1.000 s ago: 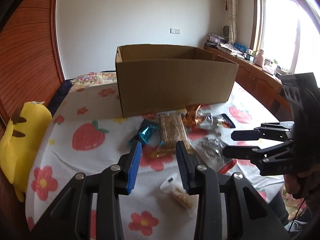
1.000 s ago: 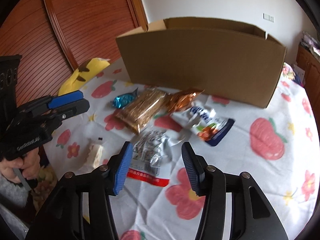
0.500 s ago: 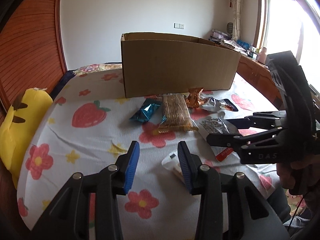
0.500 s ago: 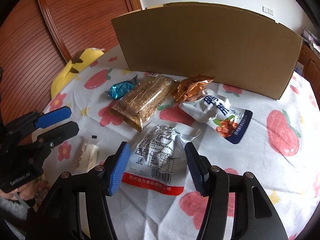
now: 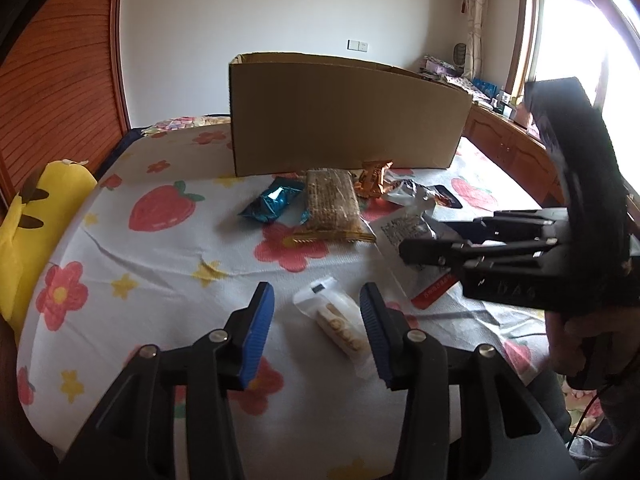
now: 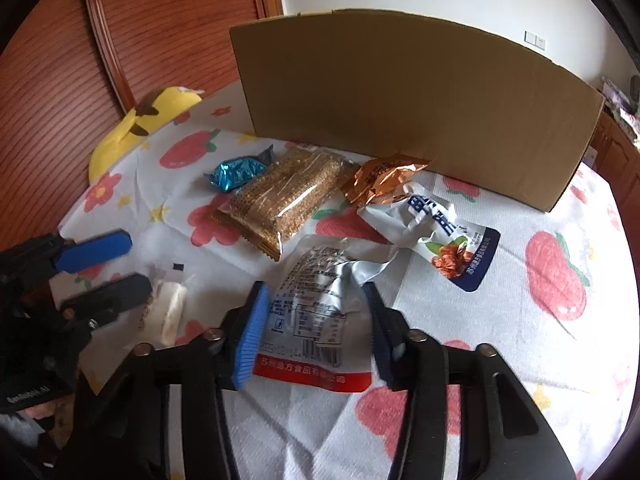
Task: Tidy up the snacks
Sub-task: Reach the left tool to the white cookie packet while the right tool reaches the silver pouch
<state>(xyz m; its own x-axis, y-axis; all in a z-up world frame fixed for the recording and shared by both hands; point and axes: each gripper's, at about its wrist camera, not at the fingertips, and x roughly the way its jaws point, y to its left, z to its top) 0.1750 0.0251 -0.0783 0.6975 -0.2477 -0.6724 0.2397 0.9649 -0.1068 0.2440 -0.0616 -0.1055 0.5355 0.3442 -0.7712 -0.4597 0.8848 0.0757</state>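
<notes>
The left gripper [image 5: 316, 320] stood wide open astride a small clear-wrapped pastry [image 5: 340, 326], whose near end its right finger hid. The right gripper [image 6: 316, 320] was likewise spread wide over a silver pouch [image 6: 320, 308], whose lower edges its fingers covered. Beyond both tongs lay a sesame bar [image 6: 284, 200], a blue candy [image 6: 238, 172], an orange packet [image 6: 380, 176] and a white pouch [image 6: 440, 228], before the cardboard box [image 5: 344, 120], whose inside was unseen.
</notes>
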